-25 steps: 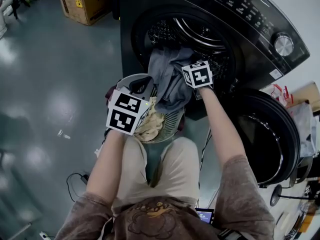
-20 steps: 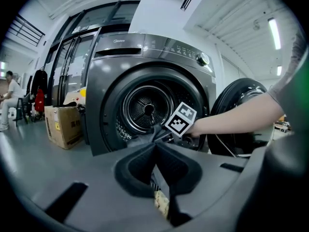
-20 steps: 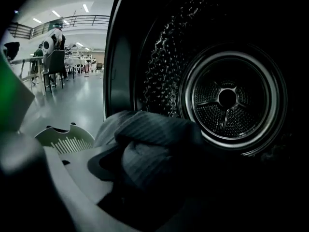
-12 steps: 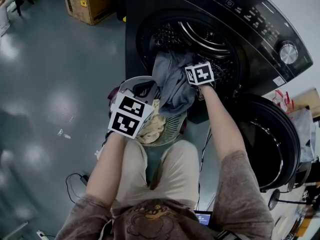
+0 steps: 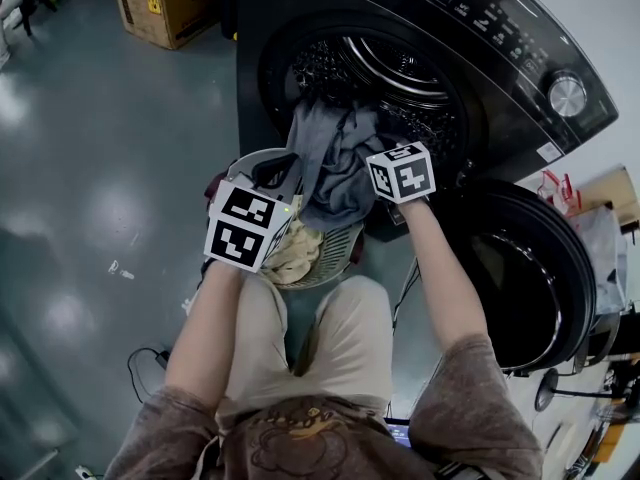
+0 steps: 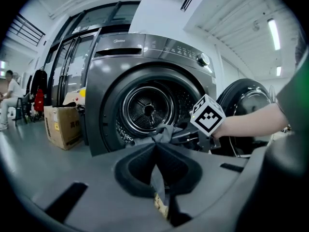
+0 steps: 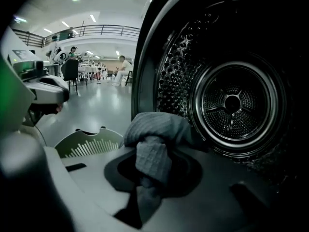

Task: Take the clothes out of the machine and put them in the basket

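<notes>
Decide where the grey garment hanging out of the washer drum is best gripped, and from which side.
Grip the bunched fold of the grey garment at the lip of the drum, coming from the front. There the cloth hangs free and thick. The jaws of the right tool are closing on such a fold; the left tool pinches a thinner part.

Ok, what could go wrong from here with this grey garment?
The right tool is closing its jaws on a bunched fold of the grey garment, which may slip free. Its top lies in the drum opening and could catch there. Its loose end could miss the basket and hit the floor.
</notes>
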